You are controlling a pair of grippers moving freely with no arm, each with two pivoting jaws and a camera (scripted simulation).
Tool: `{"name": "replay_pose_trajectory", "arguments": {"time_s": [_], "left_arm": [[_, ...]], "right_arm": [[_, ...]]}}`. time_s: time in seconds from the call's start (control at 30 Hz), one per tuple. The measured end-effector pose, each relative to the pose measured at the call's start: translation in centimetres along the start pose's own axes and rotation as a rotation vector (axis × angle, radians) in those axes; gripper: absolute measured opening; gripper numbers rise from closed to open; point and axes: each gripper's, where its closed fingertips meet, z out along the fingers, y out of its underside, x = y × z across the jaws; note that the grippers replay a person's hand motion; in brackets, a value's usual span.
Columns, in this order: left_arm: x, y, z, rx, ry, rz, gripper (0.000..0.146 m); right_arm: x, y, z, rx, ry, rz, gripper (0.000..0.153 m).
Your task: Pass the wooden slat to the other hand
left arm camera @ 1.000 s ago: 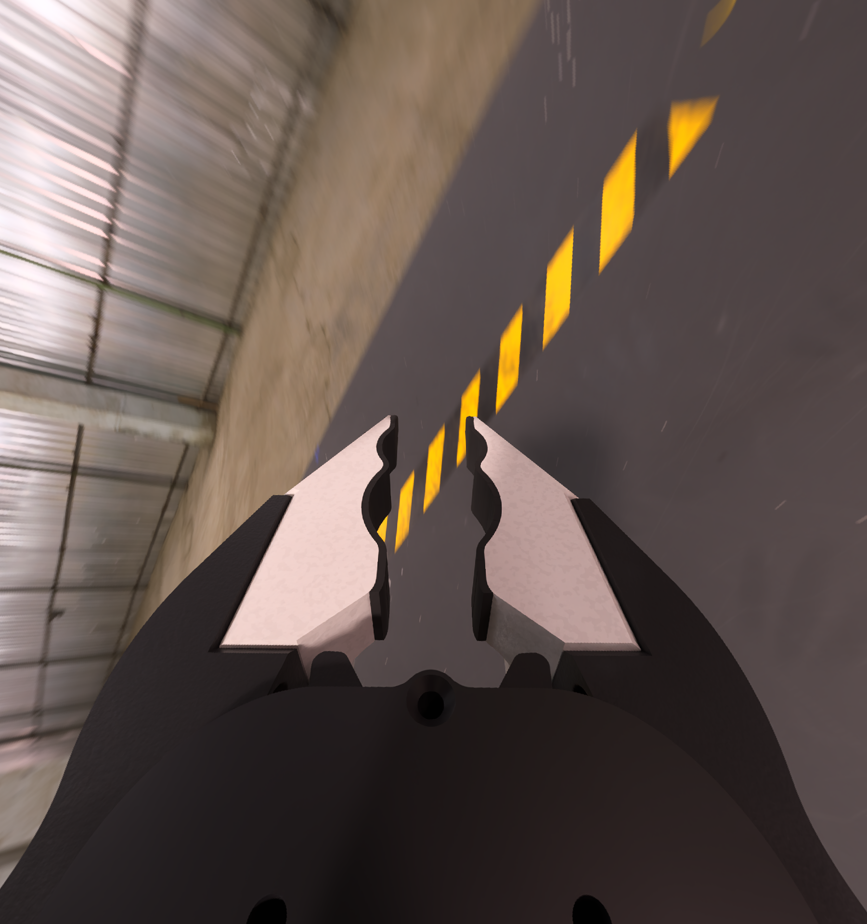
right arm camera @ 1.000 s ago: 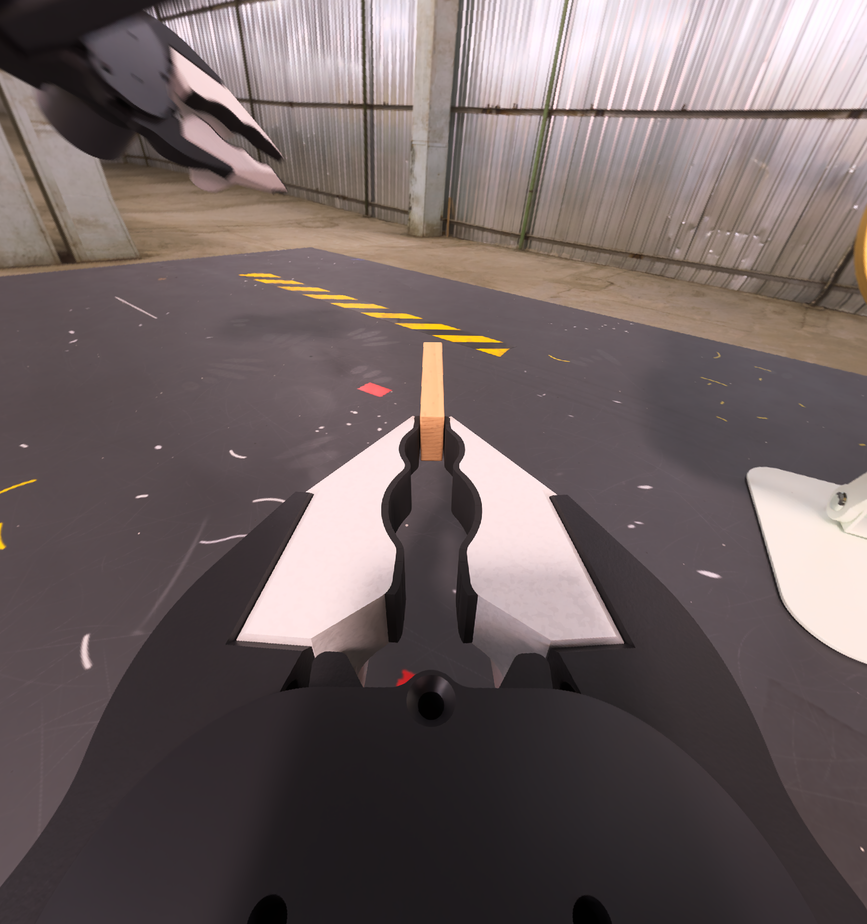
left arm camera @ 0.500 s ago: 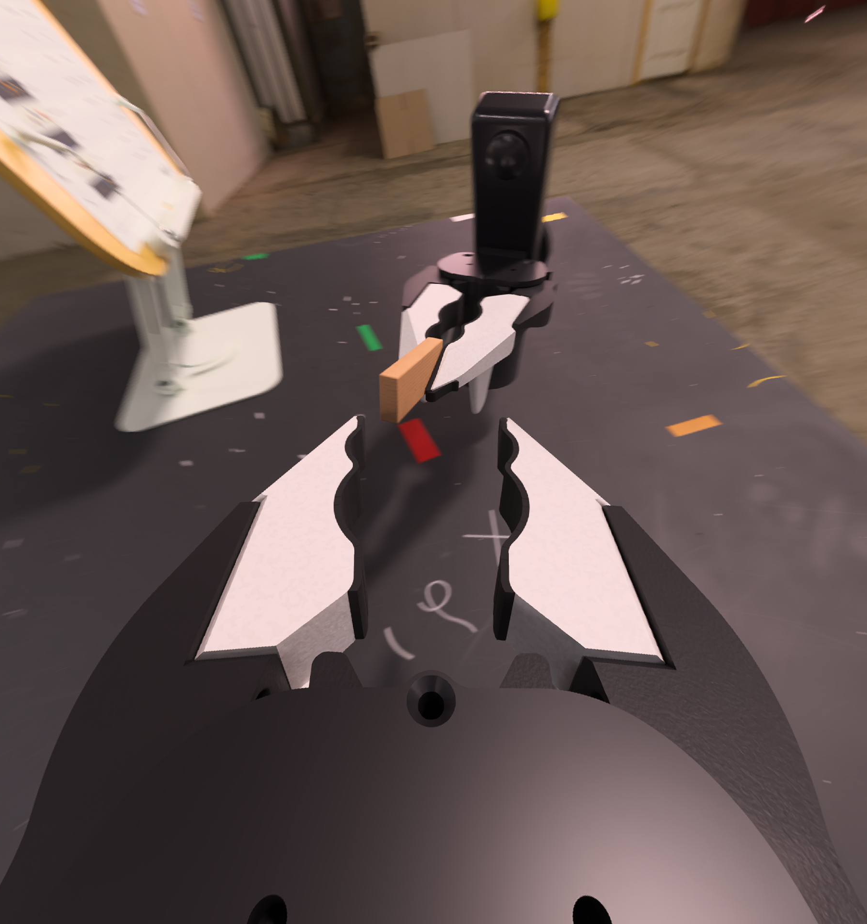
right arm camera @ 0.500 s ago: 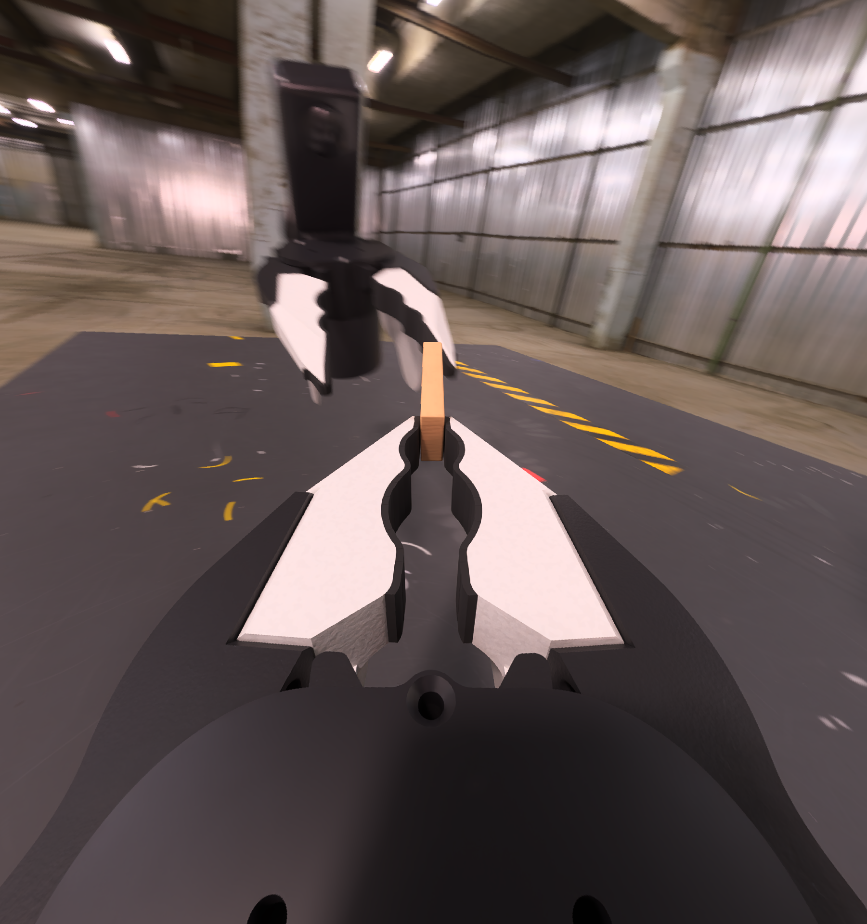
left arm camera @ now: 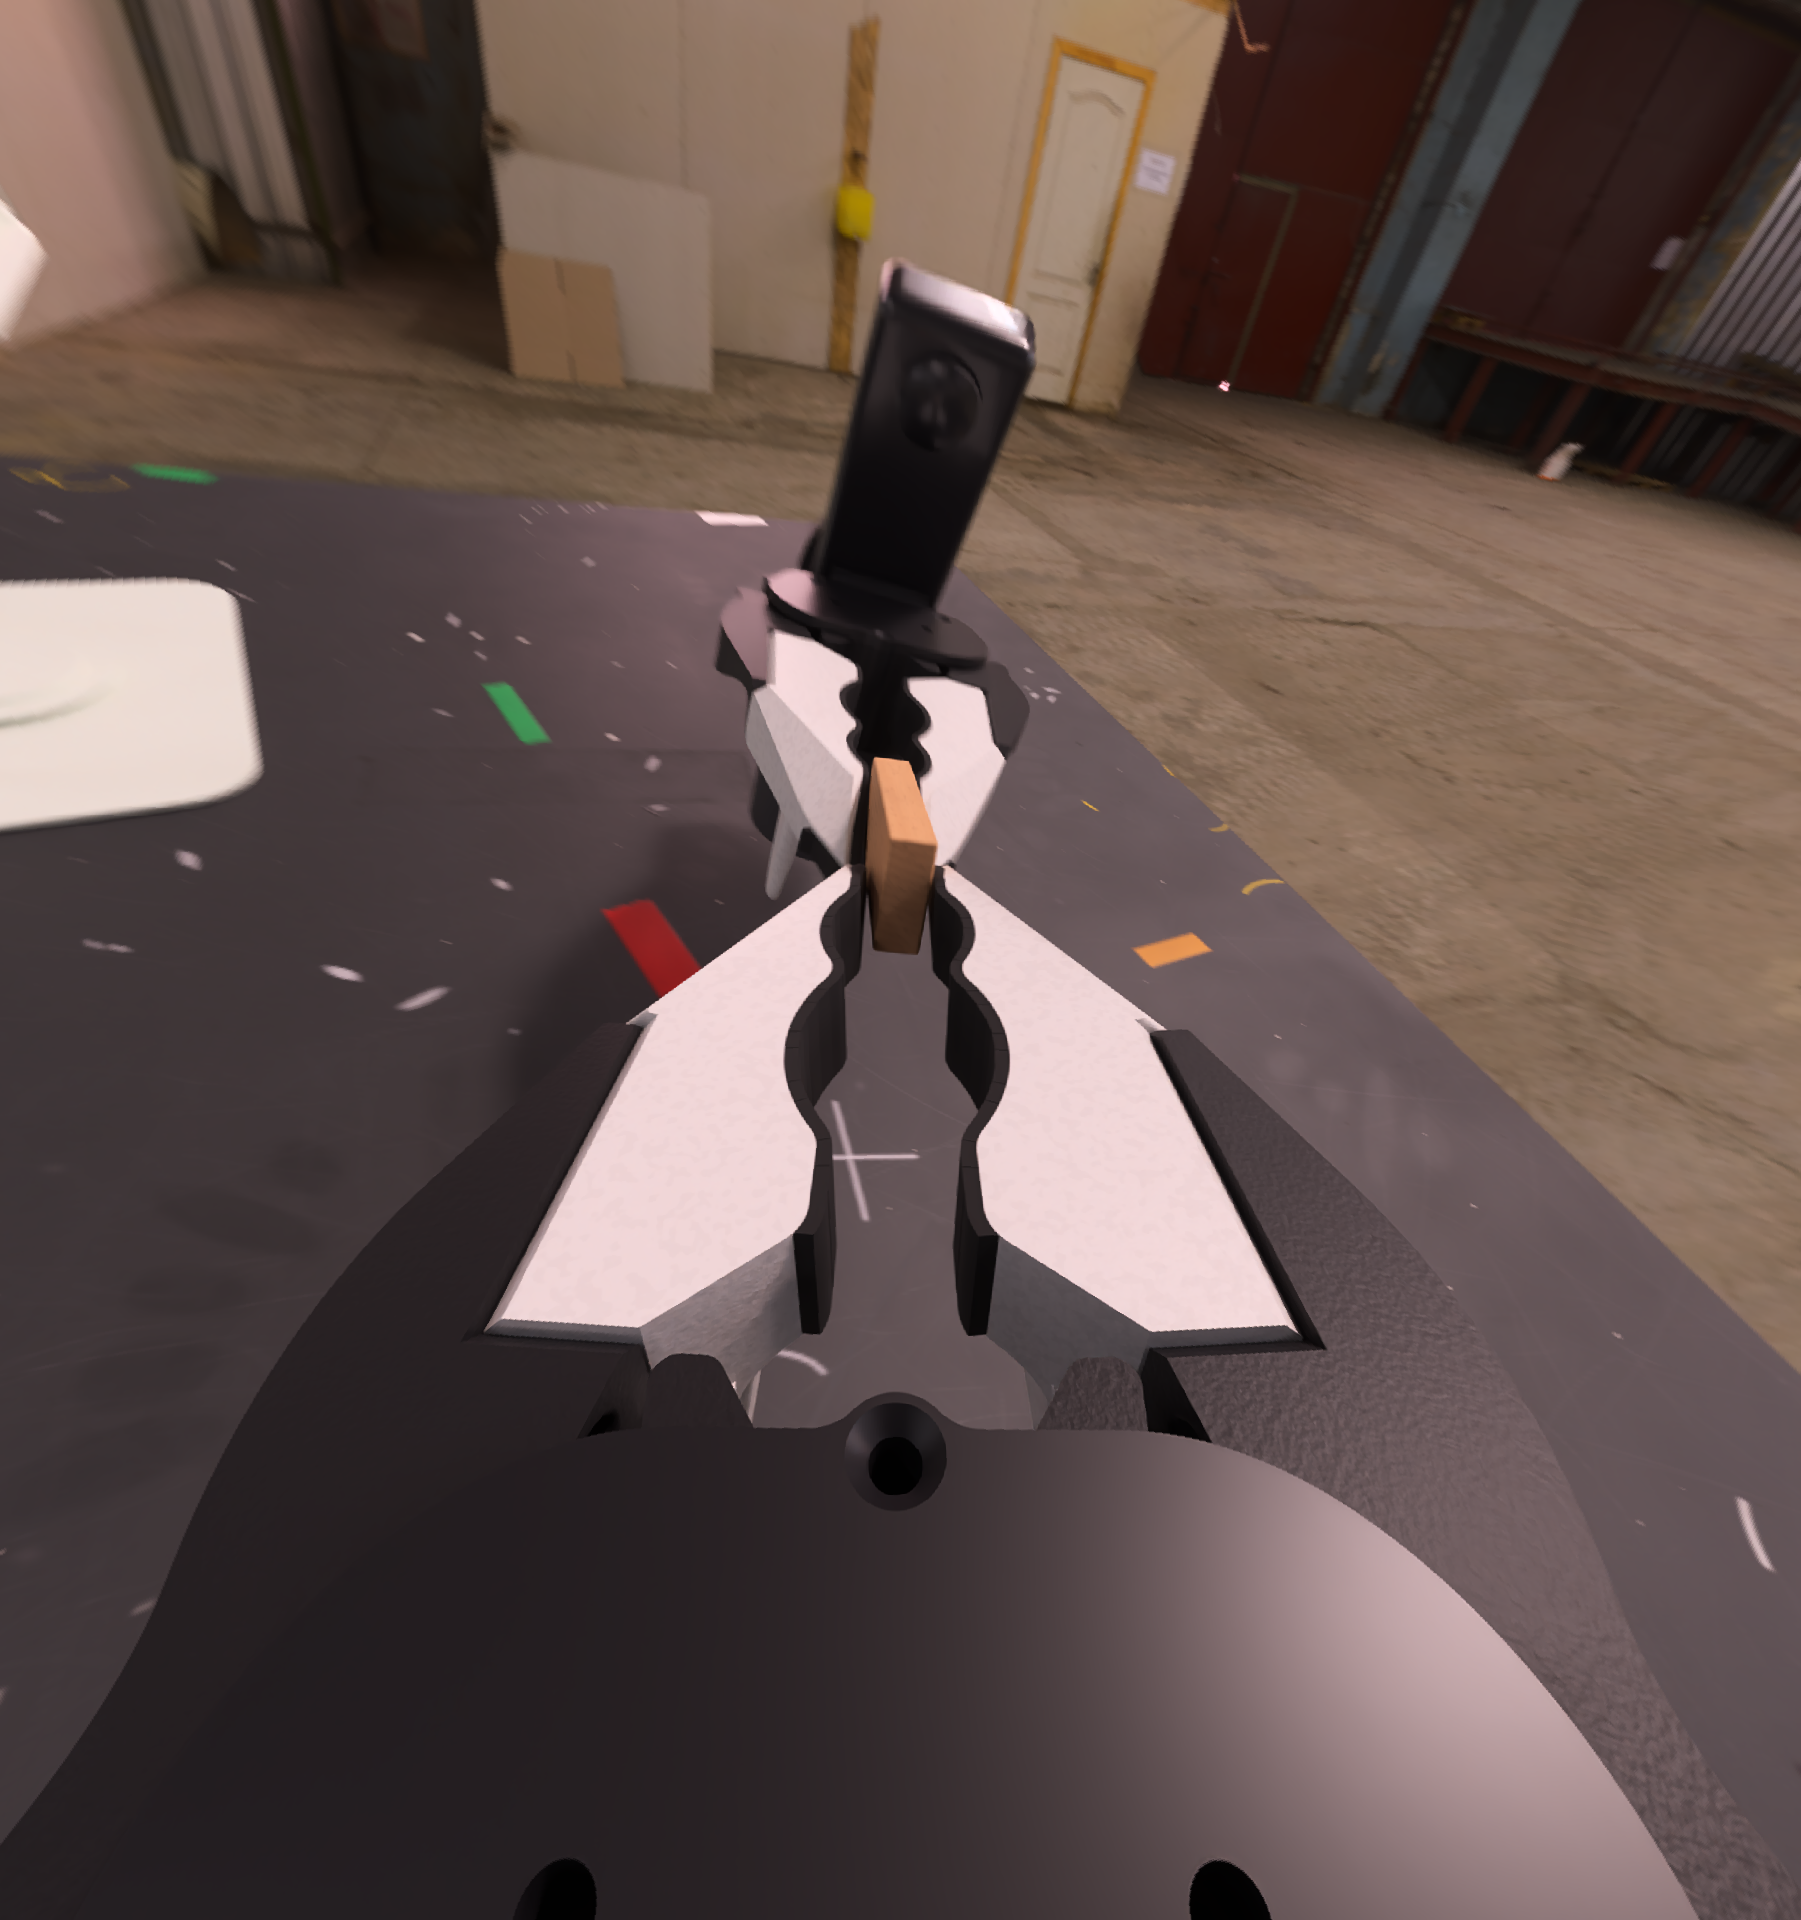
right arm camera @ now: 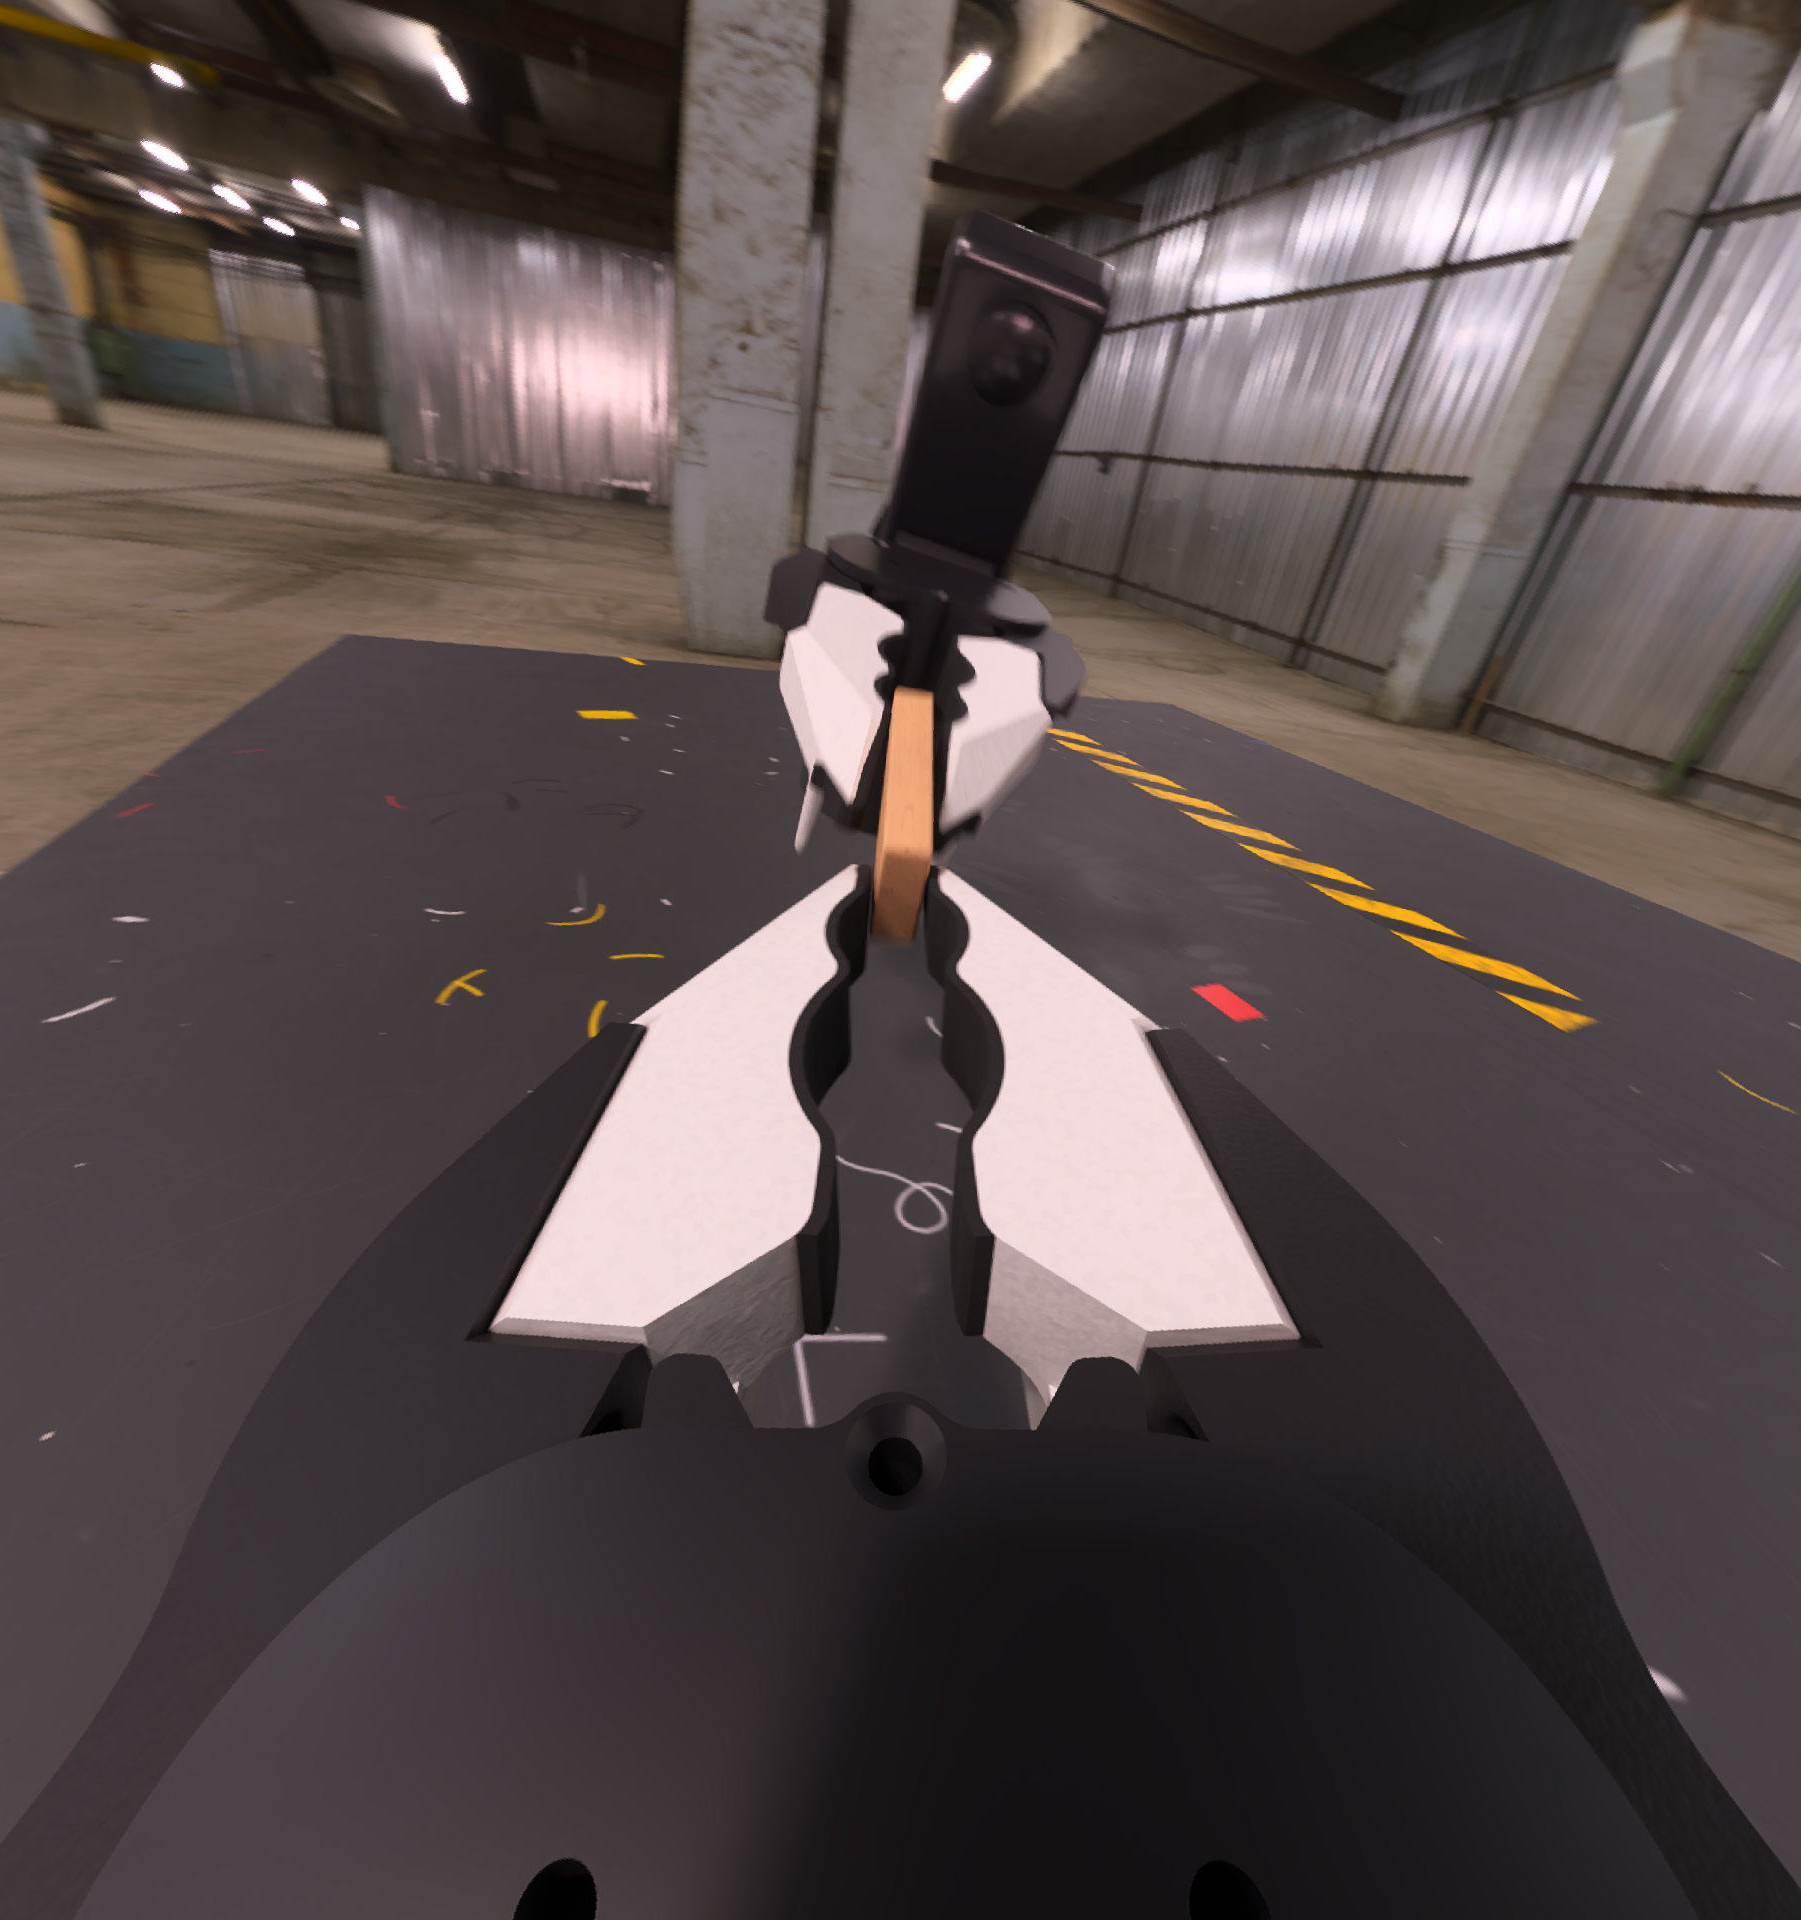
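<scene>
The wooden slat (left arm camera: pixel 896 862) is a short light-brown strip held in the air above the dark mat (left arm camera: pixel 252 1039). My left gripper (left arm camera: pixel 898 885) is shut on its near end. My right gripper (left arm camera: pixel 878 831) faces it from the far side, its white fingers (left arm camera: pixel 808 769) closed on the other end. In the right wrist view the slat (right arm camera: pixel 904 800) runs from my right gripper (right arm camera: pixel 898 888) up into the left gripper (right arm camera: pixel 891 831) opposite. Both grippers hold the slat at once, nose to nose.
A white stand base (left arm camera: pixel 75 707) sits on the mat at the left. Green (left arm camera: pixel 517 712), red (left arm camera: pixel 652 945) and orange (left arm camera: pixel 1171 949) tape marks lie on the mat. A yellow striped line (right arm camera: pixel 1343 883) runs near the mat's edge; concrete floor lies beyond.
My left gripper swung round to face the right one, moved in and closed its wide-open fingers on the free end of the slat. The right gripper kept its hold throughout.
</scene>
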Motion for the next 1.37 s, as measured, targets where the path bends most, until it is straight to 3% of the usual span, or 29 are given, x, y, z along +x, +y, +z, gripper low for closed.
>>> {"name": "replay_pose_trajectory", "arguments": {"time_s": [0.1, 0.2, 0.4, 0.53, 0.7, 0.83, 0.97, 1.07, 1.17, 1.37], "left_arm": [[-1.5, -2.2, -2.3, 0.069, -0.12, 0.086, 0.008], [-4.0, -5.6, -6.6, 0.181, -0.375, 0.244, 0.008], [-7.5, -10.7, -19.3, 0.392, -0.972, 0.503, 0.008], [-10.8, -8.8, -26.7, 0.25, -1.29, 0.548, 0.008], [-14.8, -3.1, -32.7, 0.041, -1.543, 0.498, 0.008], [-17.1, 1.1, -33.4, -0.095, -1.509, 0.383, 0.008], [-18.6, 5.2, -32.9, -0.324, -1.4, 0.204, 0.008], [-19.0, 7.7, -33.3, -0.485, -1.405, 0.154, 0.008], [-19.2, 8.5, -32.9, -0.555, -1.39, 0.137, 0.008], [-19.0, 10.6, -31.1, -0.624, -1.279, -0.044, 0.008]], "right_arm": [[1.2, 0.5, -0.3, -0.026, 0.074, 0.004, 0.029], [1.7, 0.5, -0.5, -0.026, 0.095, 0.019, 0.029], [1.9, 0.9, -0.3, -0.052, 0.111, 0.012, 0.027], [2.2, 1.0, -0.3, -0.058, 0.127, 0.017, 0.026], [2.6, 1.1, -0.5, -0.058, 0.148, 0.028, 0.024], [2.8, 1.1, -0.5, -0.059, 0.158, 0.029, 0.016], [3.0, 1.1, -0.6, -0.056, 0.167, 0.034, 0.006], [3.0, 1.1, -0.6, -0.057, 0.167, 0.037, 0.004], [3.0, 1.1, -0.6, -0.056, 0.17, 0.034, 0.004], [3.1, 1.0, -0.7, -0.052, 0.174, 0.038, 0.004]]}}
